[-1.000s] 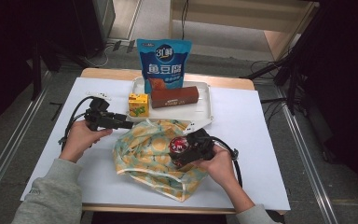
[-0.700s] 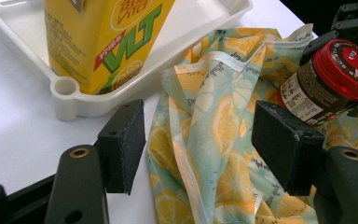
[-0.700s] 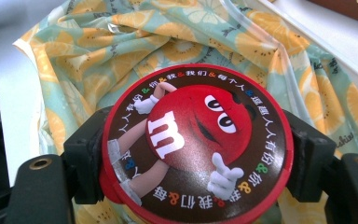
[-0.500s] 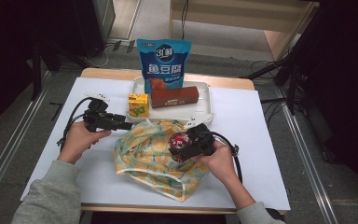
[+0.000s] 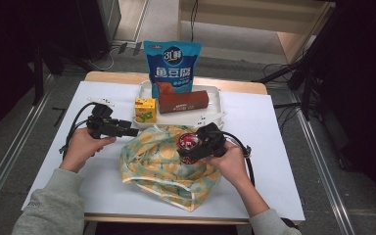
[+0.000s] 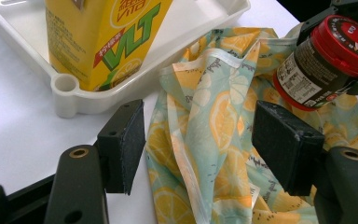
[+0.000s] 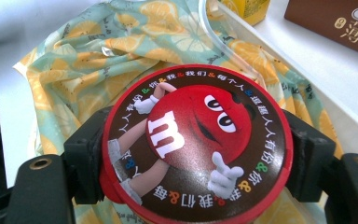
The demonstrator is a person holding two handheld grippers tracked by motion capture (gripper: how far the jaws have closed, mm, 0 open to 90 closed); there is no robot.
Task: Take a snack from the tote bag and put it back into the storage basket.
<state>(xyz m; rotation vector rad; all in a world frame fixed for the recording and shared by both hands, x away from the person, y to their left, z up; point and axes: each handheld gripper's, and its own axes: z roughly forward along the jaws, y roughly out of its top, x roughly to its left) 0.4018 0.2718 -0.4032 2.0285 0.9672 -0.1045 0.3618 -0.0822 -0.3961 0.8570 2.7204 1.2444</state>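
Observation:
A fabric bag [image 5: 164, 164] printed with lemon slices lies crumpled in the middle of the white table. Over its right part my right gripper [image 5: 190, 149] is shut on a red-lidded candy jar [image 5: 188, 145] [image 7: 196, 140], lid toward the camera. The jar [image 6: 328, 58] also hangs above the bag [image 6: 214, 126] in the left gripper view. My left gripper [image 5: 133, 131] [image 6: 205, 144] stands open at the bag's upper left edge, with a fold of the fabric lying between its jaws and below them. A yellow juice carton [image 5: 145, 109] [image 6: 105, 39] stands in the white tray's corner just beyond.
The white tray [image 5: 215, 100] at the back holds the carton, a brown box [image 5: 183, 102] and a blue snack pouch [image 5: 172, 68] standing upright. Bare white table lies to the left and right of the bag. Cables trail from both grippers.
The right gripper with the jar has shifted slightly up and left over the bag. The left gripper has barely moved.

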